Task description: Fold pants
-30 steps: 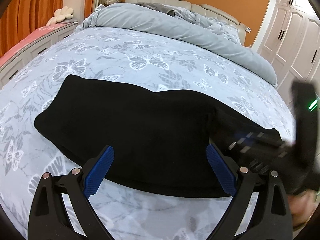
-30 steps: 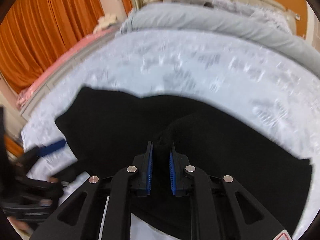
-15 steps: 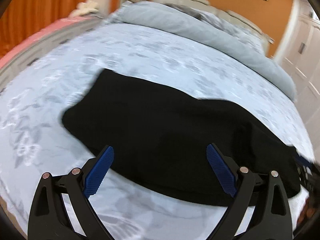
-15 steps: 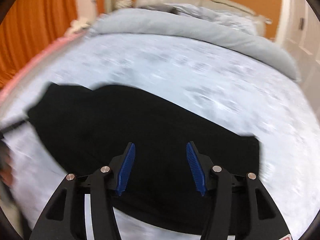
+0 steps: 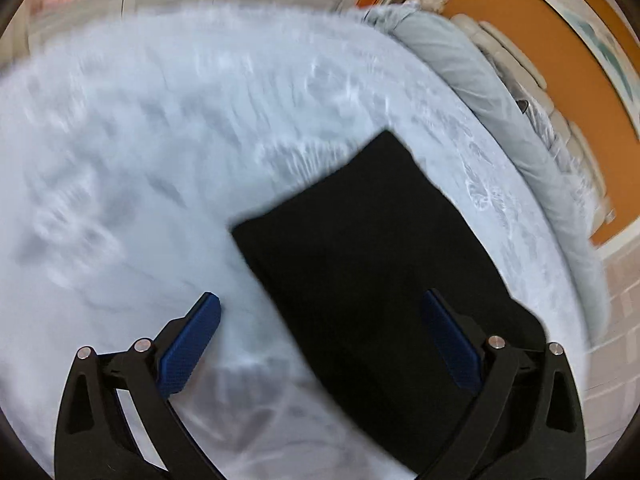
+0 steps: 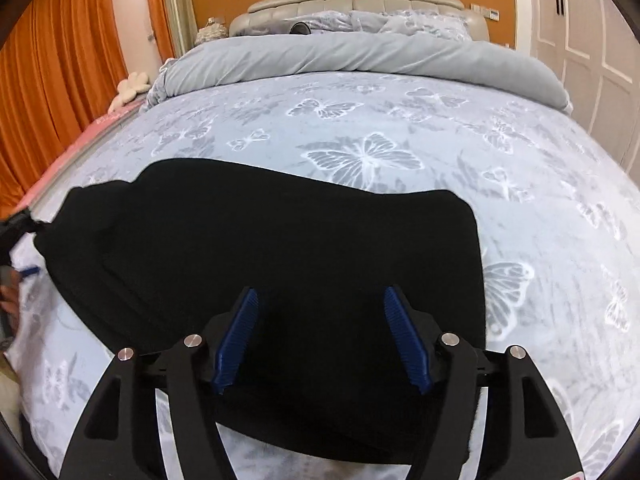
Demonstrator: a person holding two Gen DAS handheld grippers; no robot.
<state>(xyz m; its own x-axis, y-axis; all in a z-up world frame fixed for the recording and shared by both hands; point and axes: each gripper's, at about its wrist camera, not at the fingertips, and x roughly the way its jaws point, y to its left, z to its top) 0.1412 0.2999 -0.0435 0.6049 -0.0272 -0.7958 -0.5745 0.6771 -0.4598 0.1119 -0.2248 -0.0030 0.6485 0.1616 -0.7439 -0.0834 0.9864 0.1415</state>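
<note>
Black pants (image 6: 288, 248) lie folded flat on the butterfly-print bed sheet (image 6: 360, 128). My right gripper (image 6: 322, 334) is open and empty, just above the near edge of the pants. In the left wrist view the pants (image 5: 372, 248) run from the middle to the lower right, blurred by motion. My left gripper (image 5: 320, 344) is open wide and empty, over the left end of the pants, with its left finger over bare sheet. The left gripper's blue tip also shows in the right wrist view (image 6: 28, 270) at the left end of the pants.
A rolled grey duvet (image 6: 360, 56) and a padded headboard (image 6: 360, 4) lie at the far end. Orange curtains (image 6: 60, 80) hang on the left, white wardrobe doors (image 6: 592, 32) stand on the right. A pink bench edge (image 6: 80, 136) runs beside the bed's left side.
My right gripper let go of the pants fold and opened, leaving the pants flat. My left gripper swung left to the pants' left end, still open.
</note>
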